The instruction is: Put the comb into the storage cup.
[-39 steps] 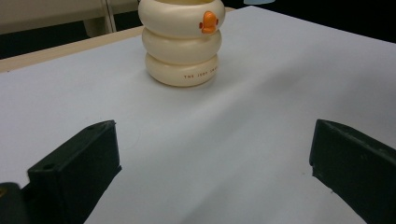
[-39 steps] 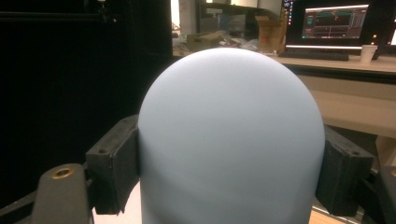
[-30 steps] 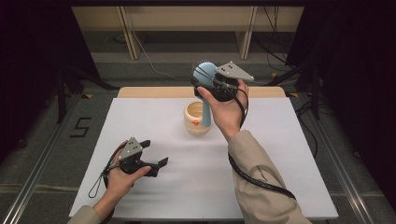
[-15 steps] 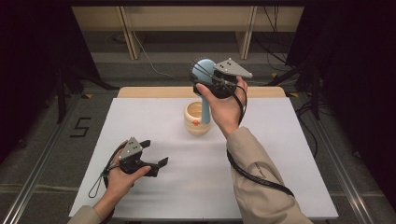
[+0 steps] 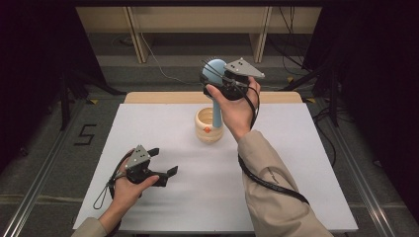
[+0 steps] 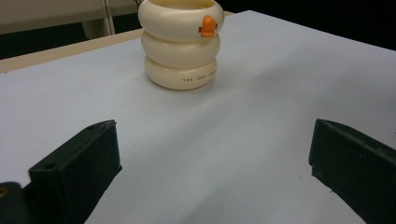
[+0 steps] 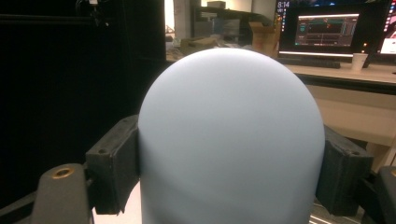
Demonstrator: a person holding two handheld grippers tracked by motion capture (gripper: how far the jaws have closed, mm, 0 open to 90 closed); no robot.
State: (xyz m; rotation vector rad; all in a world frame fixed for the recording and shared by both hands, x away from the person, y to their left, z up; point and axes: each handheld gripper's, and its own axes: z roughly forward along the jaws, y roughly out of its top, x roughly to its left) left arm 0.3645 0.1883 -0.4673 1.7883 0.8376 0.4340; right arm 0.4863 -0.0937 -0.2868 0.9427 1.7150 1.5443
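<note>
My right tongs [image 5: 217, 79] clamped on pale blue brush [image 5: 215, 94] head, held upright, handle end down inside cream ringed cup [image 5: 207, 129] mid-surface [image 5: 296, 163]. Left tongs [image 5: 163, 163] apart, low over surface, facing cup.

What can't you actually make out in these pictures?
- Brush bristles: in the right gripper view its smooth blue back faces the camera.
- Brush handle's lower end: high view, hidden inside the cream cup.
- Cup's inside: left gripper view, cut off by the top edge.
- Small lettering low on the cup: left gripper view, too small to read fully.
- Right gripper jaw tips: high view, hidden behind the brush.
</note>
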